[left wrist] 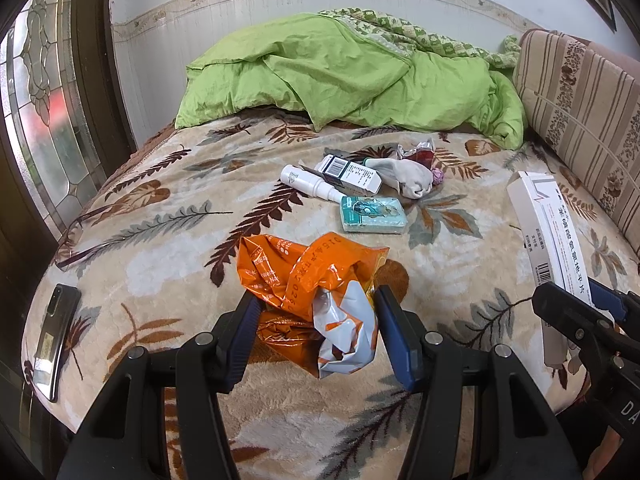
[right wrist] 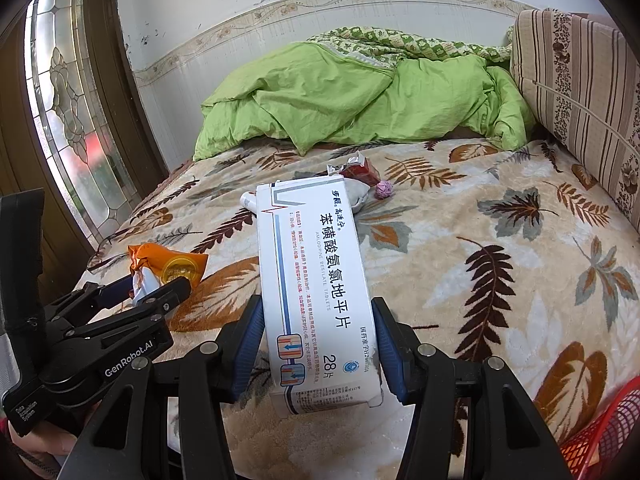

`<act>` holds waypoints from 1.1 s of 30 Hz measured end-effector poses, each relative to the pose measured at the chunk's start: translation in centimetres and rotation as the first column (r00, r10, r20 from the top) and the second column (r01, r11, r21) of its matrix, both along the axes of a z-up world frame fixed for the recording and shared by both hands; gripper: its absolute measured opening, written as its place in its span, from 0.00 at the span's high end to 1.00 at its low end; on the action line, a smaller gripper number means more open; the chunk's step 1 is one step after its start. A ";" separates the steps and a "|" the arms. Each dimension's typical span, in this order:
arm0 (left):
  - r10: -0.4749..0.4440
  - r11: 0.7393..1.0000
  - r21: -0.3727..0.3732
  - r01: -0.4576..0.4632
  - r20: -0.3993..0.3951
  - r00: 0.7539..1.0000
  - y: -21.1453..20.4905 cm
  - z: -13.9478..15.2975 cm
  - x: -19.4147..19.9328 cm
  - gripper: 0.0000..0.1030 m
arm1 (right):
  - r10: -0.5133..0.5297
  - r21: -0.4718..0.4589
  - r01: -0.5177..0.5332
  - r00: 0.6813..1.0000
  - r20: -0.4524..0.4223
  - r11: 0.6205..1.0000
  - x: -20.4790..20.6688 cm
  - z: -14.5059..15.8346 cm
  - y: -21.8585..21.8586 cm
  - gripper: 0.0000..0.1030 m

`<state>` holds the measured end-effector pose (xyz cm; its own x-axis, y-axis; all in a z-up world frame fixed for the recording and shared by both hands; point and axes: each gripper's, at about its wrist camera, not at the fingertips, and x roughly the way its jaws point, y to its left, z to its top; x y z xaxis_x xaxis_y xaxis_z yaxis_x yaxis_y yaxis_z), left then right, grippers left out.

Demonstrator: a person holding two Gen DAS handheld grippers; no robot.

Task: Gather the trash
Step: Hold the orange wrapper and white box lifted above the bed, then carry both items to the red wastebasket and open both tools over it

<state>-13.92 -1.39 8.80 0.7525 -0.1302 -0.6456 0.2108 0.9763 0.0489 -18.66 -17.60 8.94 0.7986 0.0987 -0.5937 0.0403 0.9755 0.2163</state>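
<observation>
The trash lies on a leaf-patterned blanket (left wrist: 168,216) that fills the lower part of both views, with a rumpled green duvet (left wrist: 340,80) across the upper centre and a striped cushion (left wrist: 580,100) at the upper right. The white medicine box (right wrist: 320,292), printed for amlodipine tablets, stands lengthwise at the centre of the right wrist view, clamped between the pads of the right gripper (right wrist: 318,344). The crumpled orange wrapper (left wrist: 316,292) sits low centre in the left wrist view, pinched by the left gripper (left wrist: 316,336).

Only the left view shows the black phone (left wrist: 54,340) at the lower left edge and the middle cluster in full: a teal tissue pack (left wrist: 374,214), a white spray bottle (left wrist: 310,184), a barcoded carton (left wrist: 352,174) (lying across the bottle) and a pale sock (left wrist: 408,178). Only the right view shows a red mesh basket (right wrist: 608,436) in the lower right corner.
</observation>
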 end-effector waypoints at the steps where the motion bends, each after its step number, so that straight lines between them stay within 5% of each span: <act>1: 0.000 1.000 0.000 0.000 -0.001 1.000 -0.1 -0.1 -0.1 0.45 | 0.000 0.000 0.000 1.000 0.001 1.000 0.0 0.0 0.0 0.45; 14: -0.024 0.999 -0.021 0.024 -0.001 1.000 -0.2 0.0 -0.4 0.45 | -0.006 0.032 0.007 1.000 -0.005 0.999 -0.6 0.3 -0.6 0.45; 22: -0.185 0.981 -0.054 0.186 0.027 0.982 -3.9 2.1 -3.8 0.45 | -0.089 0.095 0.090 0.996 -0.015 0.991 -5.4 2.1 -4.5 0.45; 27: -0.355 0.930 -0.092 0.355 0.010 0.935 -8.7 3.9 -6.9 0.45 | -0.193 0.091 0.194 0.981 -0.020 0.977 -11.0 3.3 -8.7 0.45; 33: -0.599 0.797 -0.154 0.584 -0.068 0.798 -16.6 4.7 -11.3 0.45 | -0.390 0.112 0.393 0.919 -0.050 0.913 -18.5 3.5 -15.3 0.45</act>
